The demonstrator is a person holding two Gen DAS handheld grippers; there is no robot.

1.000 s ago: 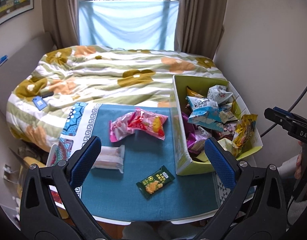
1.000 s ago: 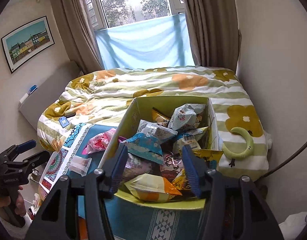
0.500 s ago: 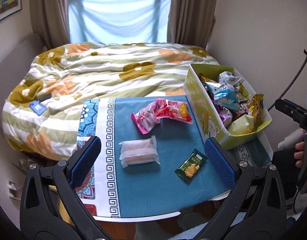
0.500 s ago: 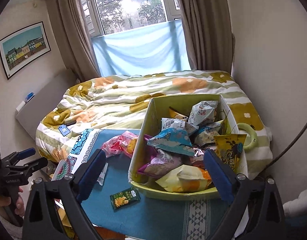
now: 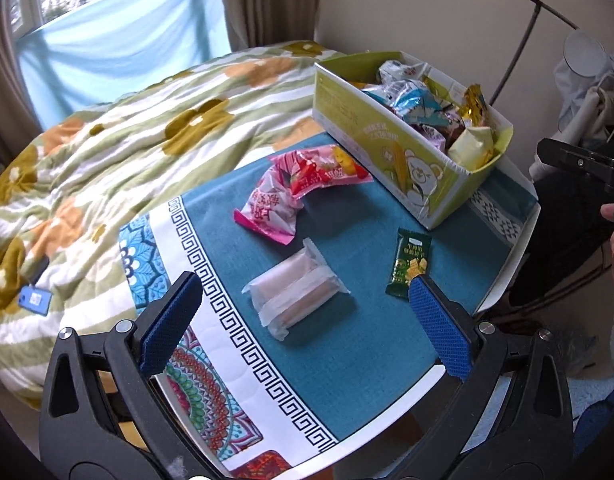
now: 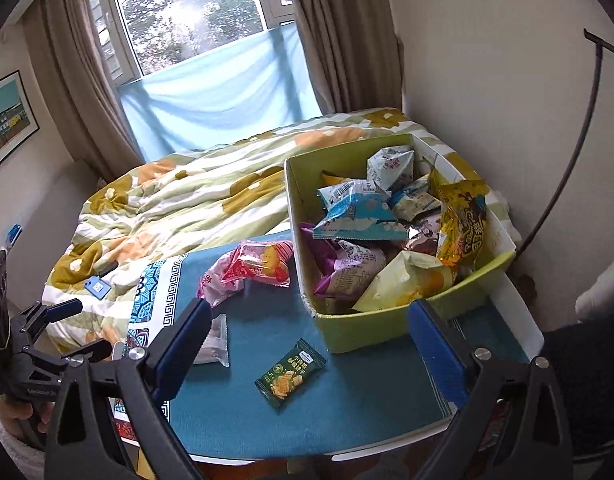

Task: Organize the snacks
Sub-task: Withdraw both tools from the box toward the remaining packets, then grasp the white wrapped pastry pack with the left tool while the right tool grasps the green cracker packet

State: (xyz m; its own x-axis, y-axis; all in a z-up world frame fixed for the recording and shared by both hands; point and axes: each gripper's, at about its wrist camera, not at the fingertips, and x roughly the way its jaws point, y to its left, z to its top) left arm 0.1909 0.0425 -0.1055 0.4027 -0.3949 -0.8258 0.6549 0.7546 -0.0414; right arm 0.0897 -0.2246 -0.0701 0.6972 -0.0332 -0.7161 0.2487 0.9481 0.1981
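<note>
A green cardboard box (image 5: 391, 144) (image 6: 387, 324) full of snack bags stands at the right of the blue table mat (image 5: 347, 340). On the mat lie a pink and red bag pair (image 5: 299, 188) (image 6: 255, 268), a clear pack of pale bars (image 5: 295, 292) (image 6: 215, 340) and a small dark green cracker pack (image 5: 411, 260) (image 6: 291, 372). My left gripper (image 5: 303, 324) is open and empty, hovering over the clear pack. My right gripper (image 6: 307, 348) is open and empty above the green pack, just in front of the box.
A bed with a flowered quilt (image 5: 127, 132) lies behind the table. A blue tag (image 5: 35, 300) rests on the quilt at left. The wall and a thin dark stand (image 6: 567, 160) are close on the right. The table's front edge (image 6: 347, 456) is near.
My left gripper has swung left and closer over the mat, now above the clear pack. My right gripper has opened, pulled back from the box and now hangs above the green pack.
</note>
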